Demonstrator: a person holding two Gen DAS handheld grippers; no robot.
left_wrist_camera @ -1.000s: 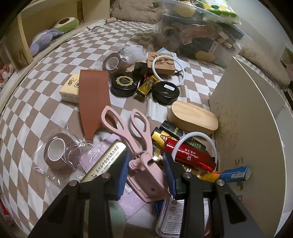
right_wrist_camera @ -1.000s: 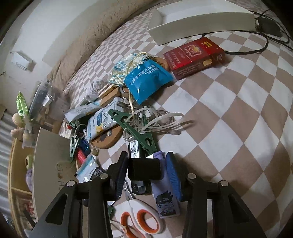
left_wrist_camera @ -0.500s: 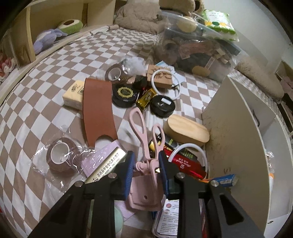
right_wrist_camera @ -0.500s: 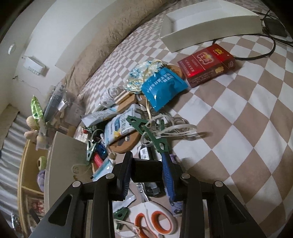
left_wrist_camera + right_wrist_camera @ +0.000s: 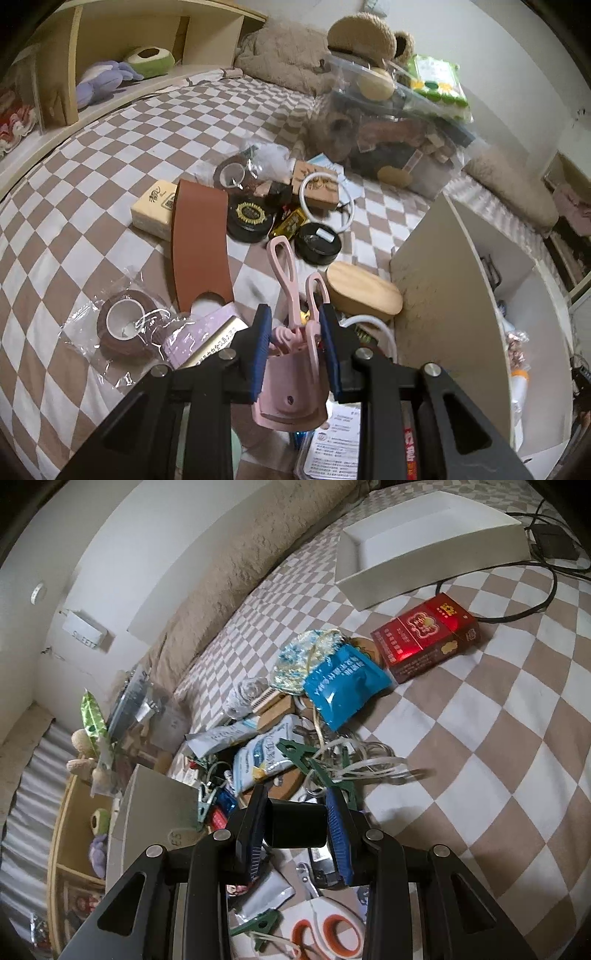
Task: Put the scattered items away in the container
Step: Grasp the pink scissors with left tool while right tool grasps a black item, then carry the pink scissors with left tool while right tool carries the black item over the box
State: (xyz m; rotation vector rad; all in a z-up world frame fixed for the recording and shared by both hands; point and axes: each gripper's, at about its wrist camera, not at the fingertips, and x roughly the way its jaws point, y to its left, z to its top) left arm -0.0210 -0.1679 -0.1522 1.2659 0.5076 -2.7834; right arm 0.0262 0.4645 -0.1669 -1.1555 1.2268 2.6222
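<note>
My left gripper (image 5: pixel 295 343) is shut on pink scissors (image 5: pixel 286 269) in a pink sheath, gripping just below the handles and holding them a little above the pile. The white container (image 5: pixel 443 295) stands right beside it, its near wall on the right. My right gripper (image 5: pixel 297 827) is shut on a small black block (image 5: pixel 299 829), held above a heap of packets and green clips (image 5: pixel 306 764). The container's wall (image 5: pixel 155 812) shows at the left of the right wrist view.
A checkered bedsheet holds a brown leather piece (image 5: pixel 199 240), a wrapped tape roll (image 5: pixel 125 325), a wooden oval box (image 5: pixel 364 295) and black tins (image 5: pixel 251 218). A red carton (image 5: pixel 424 635), blue packet (image 5: pixel 343 683), white tray (image 5: pixel 424 542) and orange scissors (image 5: pixel 328 934) lie near the right gripper.
My left gripper closed on the pink scissors, their handles came together, and it lifted them slightly. My right gripper kept its hold on the black block while tilting up a little.
</note>
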